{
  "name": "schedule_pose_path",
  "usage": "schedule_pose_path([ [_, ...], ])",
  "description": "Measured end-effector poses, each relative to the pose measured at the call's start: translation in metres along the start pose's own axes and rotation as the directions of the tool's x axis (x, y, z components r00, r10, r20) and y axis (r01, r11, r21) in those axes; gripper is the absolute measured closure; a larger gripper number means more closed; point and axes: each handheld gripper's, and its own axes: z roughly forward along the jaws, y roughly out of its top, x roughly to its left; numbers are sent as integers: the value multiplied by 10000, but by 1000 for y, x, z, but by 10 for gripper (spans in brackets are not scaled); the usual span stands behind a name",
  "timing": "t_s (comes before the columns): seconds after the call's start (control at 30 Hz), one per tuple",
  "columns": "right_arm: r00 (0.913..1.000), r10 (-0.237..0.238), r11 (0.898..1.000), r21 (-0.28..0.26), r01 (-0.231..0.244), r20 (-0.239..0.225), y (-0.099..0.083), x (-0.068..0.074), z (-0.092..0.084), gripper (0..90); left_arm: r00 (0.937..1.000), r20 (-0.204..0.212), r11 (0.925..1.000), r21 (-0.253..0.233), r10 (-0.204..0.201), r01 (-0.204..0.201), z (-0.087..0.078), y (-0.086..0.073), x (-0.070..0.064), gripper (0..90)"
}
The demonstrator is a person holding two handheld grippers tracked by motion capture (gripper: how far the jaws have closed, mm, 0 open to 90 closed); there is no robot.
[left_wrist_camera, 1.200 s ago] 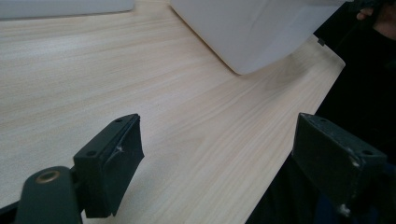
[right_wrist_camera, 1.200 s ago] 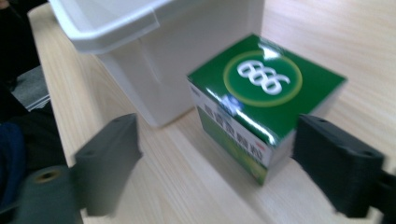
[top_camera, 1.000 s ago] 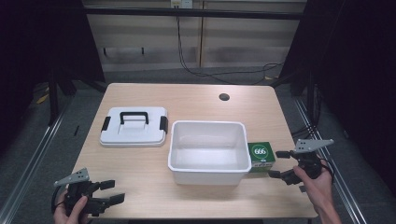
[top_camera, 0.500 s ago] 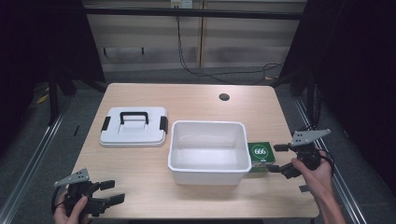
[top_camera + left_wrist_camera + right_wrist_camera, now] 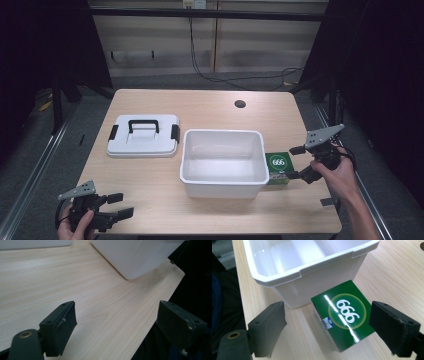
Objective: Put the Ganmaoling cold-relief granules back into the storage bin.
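Here, high view: we see the green box (image 5: 278, 167) flat on the table (image 5: 210, 102), touching the right wall of the white bin (image 5: 223, 162); the right gripper (image 5: 299, 162) hangs just right of the box, jaws apart, nothing held. The lid (image 5: 143, 135) w/ black handle lies left of the bin. The left gripper (image 5: 119, 205) sits at the near-left table edge. Left gripper view: jaws wide, bare wood btwn them. Right gripper view: jaws have just been opening; the box (image 5: 343, 318) lies beyond them, ungripped, against the bin (image 5: 312, 266).
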Motion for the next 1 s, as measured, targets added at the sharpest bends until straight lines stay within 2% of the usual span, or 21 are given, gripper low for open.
schedule_pose_path([
  [0.03,10000,0,10000,0,0,0,0,0,0,132,10000,7,10000,-12,6,-6,0,0,0,160],
  [0.1,9987,-26,9998,218,37,-518,5,-5,2,135,10000,-5,10000,-25,-53,53,0,0,0,160],
  [0.2,9981,-245,9979,589,279,-570,9,-8,6,134,10000,-2,10000,-22,-36,36,0,0,0,160],
  [0.3,9972,-343,9970,669,387,-663,12,-9,8,134,10000,13,10000,-28,-57,57,0,0,0,160],
  [0.47,9939,-850,9855,1408,943,-707,19,-13,17,118,10000,3,10000,-29,-35,35,0,0,0,160],
  [0.53,9928,-849,9826,1584,975,-841,21,-13,21,112,10000,20,10000,-25,-45,45,0,0,0,160],
  [0.73,9882,-1366,9630,2248,1489,-695,27,-15,29,92,10000,18,10000,-6,-21,21,0,0,0,160],
  [0.83,9848,-1510,9588,2299,1669,-855,29,-17,31,92,10000,2,10000,-22,-28,28,0,0,0,160],
  [0.87,9814,-1596,9523,2453,1814,-1062,32,-19,34,91,10000,13,10000,-22,-35,35,0,0,0,160],
  [0.9,9799,-1678,9486,2528,1903,-1080,33,-19,36,91,10000,30,10000,-25,-39,39,0,0,0,160],
  [1.0,9753,-1851,9235,3180,2144,-1202,37,-21,42,91,10000,26,10000,-23,-31,31,0,0,0,160],
])
